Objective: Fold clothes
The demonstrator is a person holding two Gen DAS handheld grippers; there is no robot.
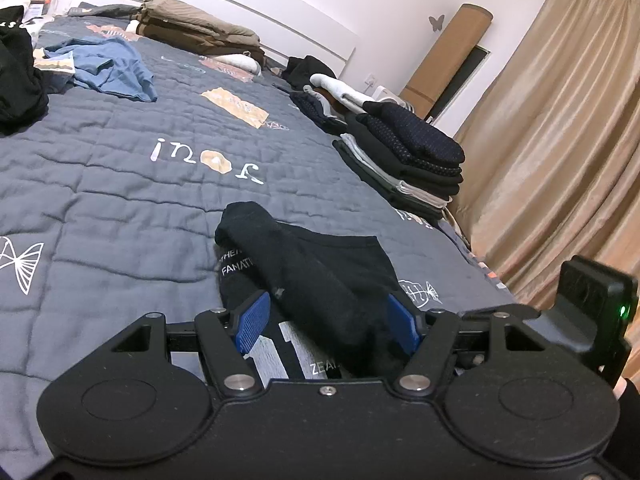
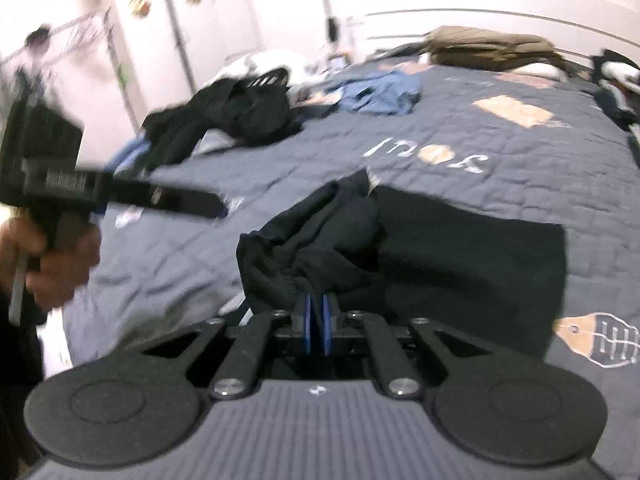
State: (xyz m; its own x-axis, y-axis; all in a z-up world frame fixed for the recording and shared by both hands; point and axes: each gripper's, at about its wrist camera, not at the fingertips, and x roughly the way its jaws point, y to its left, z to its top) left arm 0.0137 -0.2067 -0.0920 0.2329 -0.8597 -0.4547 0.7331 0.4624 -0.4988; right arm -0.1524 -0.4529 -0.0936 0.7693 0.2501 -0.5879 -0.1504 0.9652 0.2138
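Garment (image 2: pixel 340 240) black, bunched | right gripper (image 2: pixel 316 312) clamped on its near edge

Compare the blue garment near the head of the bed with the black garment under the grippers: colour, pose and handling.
The blue garment is light blue; the black garment is black with white lettering. The blue one lies crumpled and untouched far up the quilt; the black one lies close by, partly flattened. The right gripper is shut on a bunched fold of the black one, and the left gripper is open around it. Both rest on the same quilt, unfolded.
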